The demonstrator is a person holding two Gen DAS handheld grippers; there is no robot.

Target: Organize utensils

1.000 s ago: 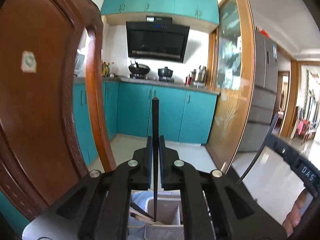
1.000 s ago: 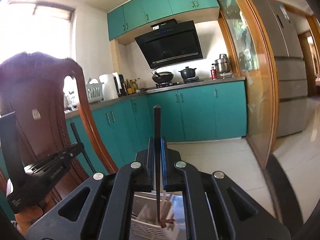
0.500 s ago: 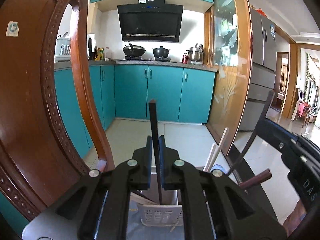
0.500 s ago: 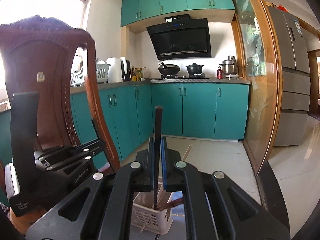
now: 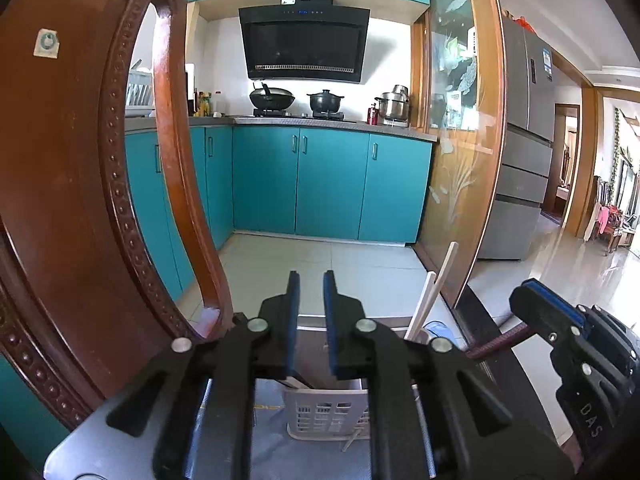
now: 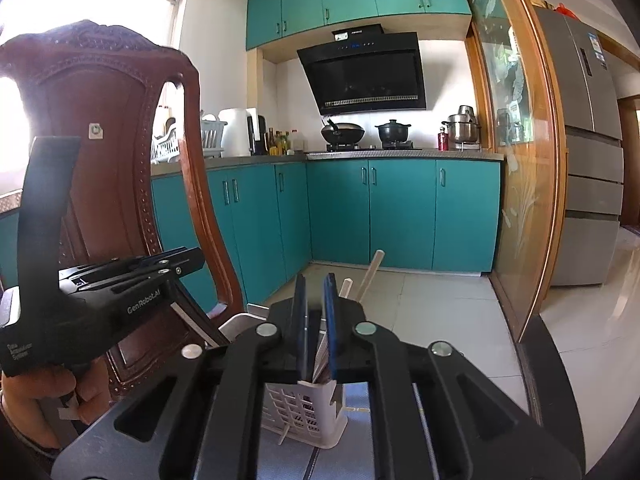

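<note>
Both wrist views toward shared kitchen

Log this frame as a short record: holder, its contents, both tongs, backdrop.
holder: white slotted basket on grey table
contents: pale chopsticks leaning out, dark sticks inside
left tongs: opening, nothing between the jaws
right tongs: opening above basket, nothing gripped
backdrop: wooden chair, teal cabinets

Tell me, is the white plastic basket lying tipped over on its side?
No, the white basket stands upright on the table, and pale chopsticks poke up out of its open top.
</note>
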